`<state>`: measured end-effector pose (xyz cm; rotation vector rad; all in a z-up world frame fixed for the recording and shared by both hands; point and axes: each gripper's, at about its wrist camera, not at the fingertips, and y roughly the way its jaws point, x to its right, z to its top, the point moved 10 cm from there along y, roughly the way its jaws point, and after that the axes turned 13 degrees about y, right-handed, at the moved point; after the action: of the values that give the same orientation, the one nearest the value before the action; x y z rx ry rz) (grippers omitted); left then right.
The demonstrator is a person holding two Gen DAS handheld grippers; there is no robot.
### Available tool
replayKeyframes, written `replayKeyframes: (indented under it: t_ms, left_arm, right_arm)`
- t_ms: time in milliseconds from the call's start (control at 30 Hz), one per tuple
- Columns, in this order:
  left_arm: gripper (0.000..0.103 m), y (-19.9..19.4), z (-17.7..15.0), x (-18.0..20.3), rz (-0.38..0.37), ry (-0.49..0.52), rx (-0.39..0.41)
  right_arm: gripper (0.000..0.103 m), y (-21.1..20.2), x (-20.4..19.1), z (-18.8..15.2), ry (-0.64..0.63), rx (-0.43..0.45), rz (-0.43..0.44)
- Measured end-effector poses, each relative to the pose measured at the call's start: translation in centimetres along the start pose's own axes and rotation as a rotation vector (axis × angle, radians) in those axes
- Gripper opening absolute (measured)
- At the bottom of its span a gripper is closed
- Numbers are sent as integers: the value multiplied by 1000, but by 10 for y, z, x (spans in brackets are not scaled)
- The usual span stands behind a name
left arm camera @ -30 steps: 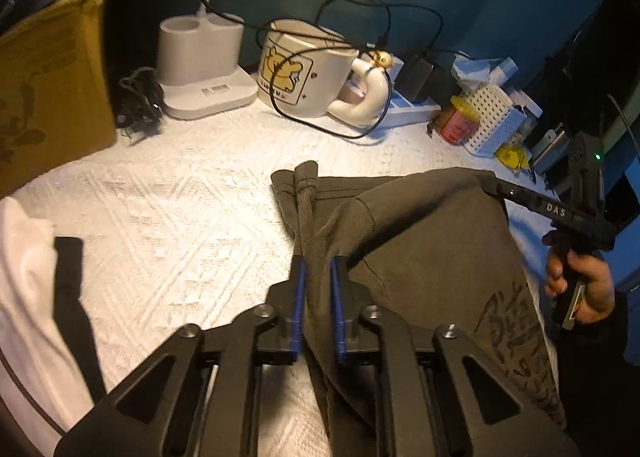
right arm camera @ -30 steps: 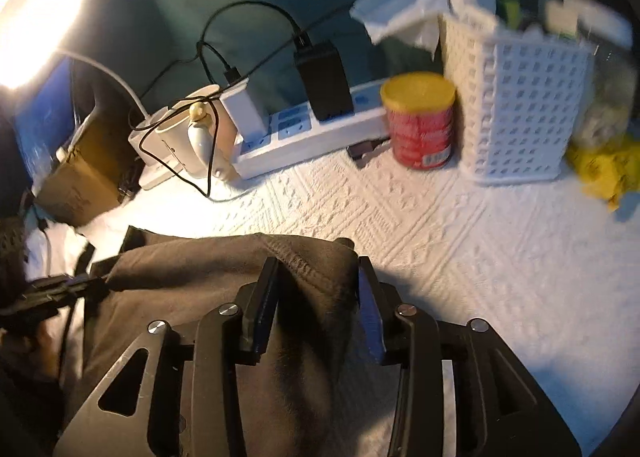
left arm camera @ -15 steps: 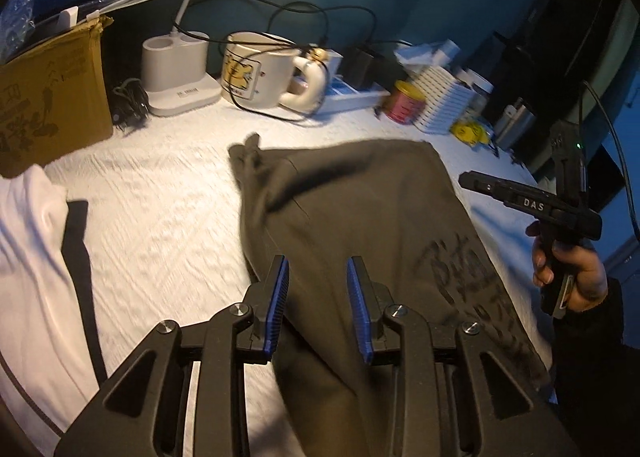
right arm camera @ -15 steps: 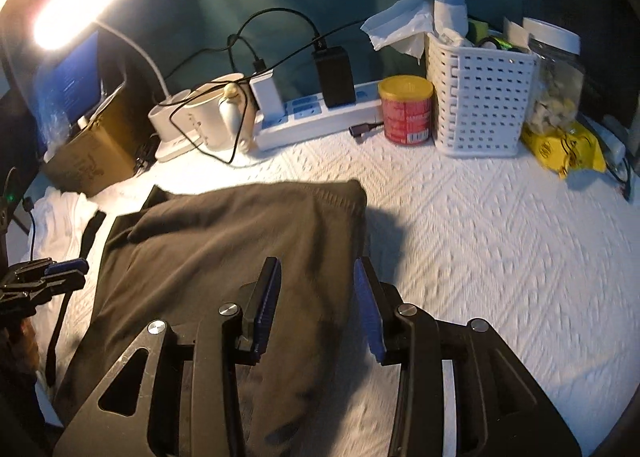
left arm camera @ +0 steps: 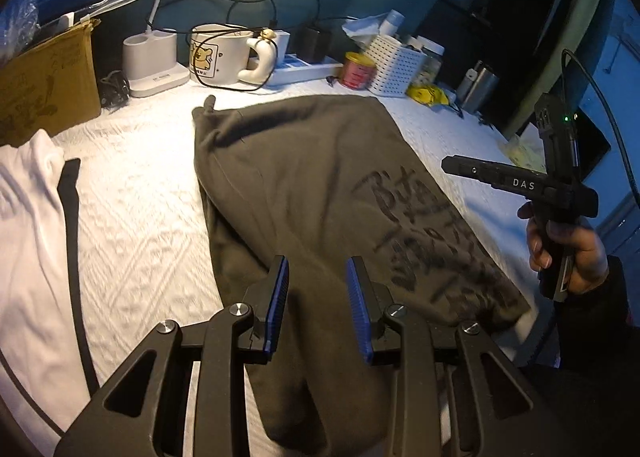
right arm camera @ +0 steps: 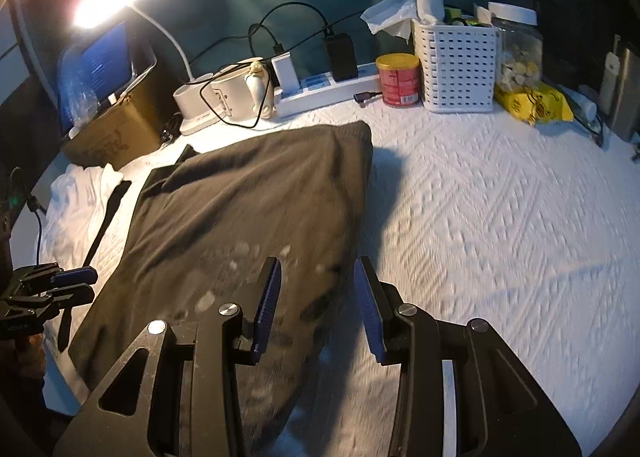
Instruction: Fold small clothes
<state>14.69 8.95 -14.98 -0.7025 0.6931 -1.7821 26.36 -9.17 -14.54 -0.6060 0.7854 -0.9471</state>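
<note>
We see the dark olive garment (left arm camera: 304, 193) lying folded and flat on the white textured cover (left arm camera: 132, 217), its far edge toward the mug (left arm camera: 218, 57) and the power strip (right arm camera: 320, 87), its printed lettering on the side nearest the right hand (left arm camera: 568, 253). 1 second ago both tools gripped that far edge close to the clutter; now both have pulled back toward the near edge, and far more of the cloth shows in front of them.

The left gripper (left arm camera: 318, 293) was pinched tight on a bunched fold 1 second ago. Now its 2 blue pads (left arm camera: 280, 297) stand apart above the cloth, with nothing pressed between them. The garment's near part lies beneath and between the fingers, but the pads do not clamp it.

The right gripper (right arm camera: 318, 297) keeps the same spread as before; its pads, which earlier had the cloth's corner between them, now hover over the garment's right border and the bare cover, clamping nothing.

A white garment with a black stripe (left arm camera: 36, 217) lies left of the olive one, apart from it. The white basket (right arm camera: 456, 65), red tin (right arm camera: 400, 79) and cardboard box (left arm camera: 44, 93) sit along the back.
</note>
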Motion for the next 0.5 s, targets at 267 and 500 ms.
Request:
replayKeyframes:
  t_ms: [267, 500]
  left_arm:
    - [30, -5, -22, 18, -13, -2, -8]
    - [30, 2, -51, 25, -31, -51, -68]
  right_arm:
    - [40, -21, 2, -26, 15, 2, 1]
    - [40, -33, 3, -60, 23, -28, 13]
